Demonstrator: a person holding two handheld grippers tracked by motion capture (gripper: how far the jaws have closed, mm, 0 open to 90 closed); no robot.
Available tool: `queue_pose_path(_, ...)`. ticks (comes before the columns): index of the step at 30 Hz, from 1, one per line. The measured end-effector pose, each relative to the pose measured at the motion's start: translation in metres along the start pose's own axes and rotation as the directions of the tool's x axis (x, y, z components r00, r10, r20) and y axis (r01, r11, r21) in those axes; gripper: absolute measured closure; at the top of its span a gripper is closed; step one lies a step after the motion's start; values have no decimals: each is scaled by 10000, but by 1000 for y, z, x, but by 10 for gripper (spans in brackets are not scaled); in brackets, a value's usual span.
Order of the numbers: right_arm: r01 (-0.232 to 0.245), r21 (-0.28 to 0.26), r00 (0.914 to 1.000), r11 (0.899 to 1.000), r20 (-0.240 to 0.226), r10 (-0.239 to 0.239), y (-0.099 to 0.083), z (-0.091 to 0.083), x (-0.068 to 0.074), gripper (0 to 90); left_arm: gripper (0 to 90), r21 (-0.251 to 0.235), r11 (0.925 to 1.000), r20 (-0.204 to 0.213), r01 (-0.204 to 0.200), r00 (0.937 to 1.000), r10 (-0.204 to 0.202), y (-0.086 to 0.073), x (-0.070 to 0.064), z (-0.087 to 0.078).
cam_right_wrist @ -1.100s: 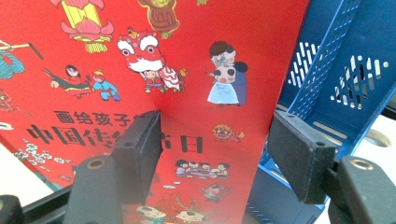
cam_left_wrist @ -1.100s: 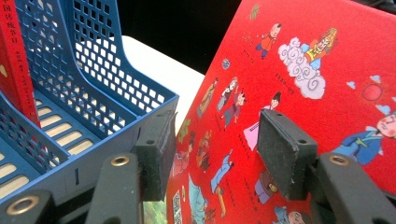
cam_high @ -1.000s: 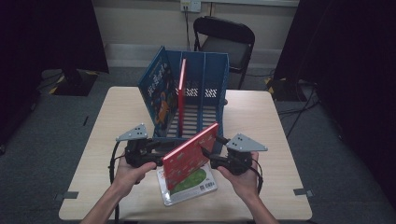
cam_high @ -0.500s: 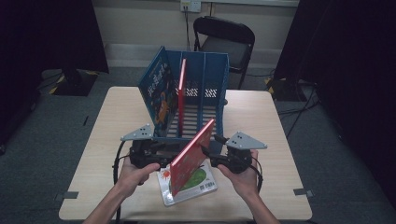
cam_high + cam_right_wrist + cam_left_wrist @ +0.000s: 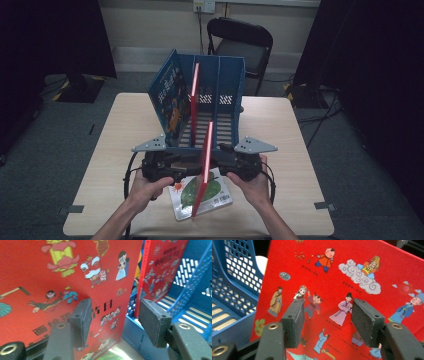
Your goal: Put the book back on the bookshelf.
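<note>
A thin red picture book stands upright on its edge, held between my two grippers in front of a blue slotted rack. My left gripper presses on its left cover with its jaws open; that cover lies behind the left gripper's pads. My right gripper is on the other side, also open. In the right gripper view the book's cover faces the right gripper, and the book's edge lies between the jaws. A second red book stands in the rack.
A blue-covered book leans at the rack's left side. A green book lies flat on the table under the held book. A black folding chair stands beyond the table's far edge.
The red book has swung from a slant up to vertical between the grippers. Both hands have drawn closer together.
</note>
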State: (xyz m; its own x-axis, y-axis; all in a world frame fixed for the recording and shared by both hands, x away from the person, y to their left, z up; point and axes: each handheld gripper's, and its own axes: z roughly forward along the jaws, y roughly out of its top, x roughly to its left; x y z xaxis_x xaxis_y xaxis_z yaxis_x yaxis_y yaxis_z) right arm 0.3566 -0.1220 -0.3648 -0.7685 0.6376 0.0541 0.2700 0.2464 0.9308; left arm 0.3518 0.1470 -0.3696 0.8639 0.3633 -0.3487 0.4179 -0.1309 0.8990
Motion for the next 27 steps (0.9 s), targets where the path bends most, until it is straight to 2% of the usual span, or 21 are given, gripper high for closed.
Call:
queue_pose_path(5,68,98,9994,9999,-346,-64,5,9,1,443,381,-68,10000,-235,20,9997,-21,-1,4,-7)
queue_pose_path(8,14,92,9986,10000,-536,-9,8,14,3,441,382,-25,10000,-529,-18,9986,17,-3,8,-13)
queue_pose_path(10,55,64,9981,10000,-613,-51,9,18,5,441,382,-97,9999,-575,79,9983,-84,-6,11,-17)
queue_pose_path(12,52,82,9975,10000,-712,-46,11,22,6,440,385,-44,10000,-646,-3,9979,1,-7,12,-19)
queue_pose_path(16,155,123,9969,9998,-772,-145,16,29,7,442,370,-1,10000,-735,-76,9973,76,-8,12,-18)
queue_pose_path(18,271,108,9976,9996,-642,-263,19,33,8,459,367,-4,10000,-729,-59,9973,58,-8,11,-16)
queue_pose_path(20,269,131,9963,9996,-822,-257,21,36,8,458,340,286,9991,-967,-322,9947,349,-9,10,-14)
queue_pose_path(24,350,208,9919,9992,-1233,-322,23,42,9,461,317,372,9989,-1043,-291,9940,329,-11,11,-17)
queue_pose_path(27,460,246,9898,9986,-1360,-422,25,45,9,464,310,426,9986,-1157,-309,9926,356,-13,11,-18)
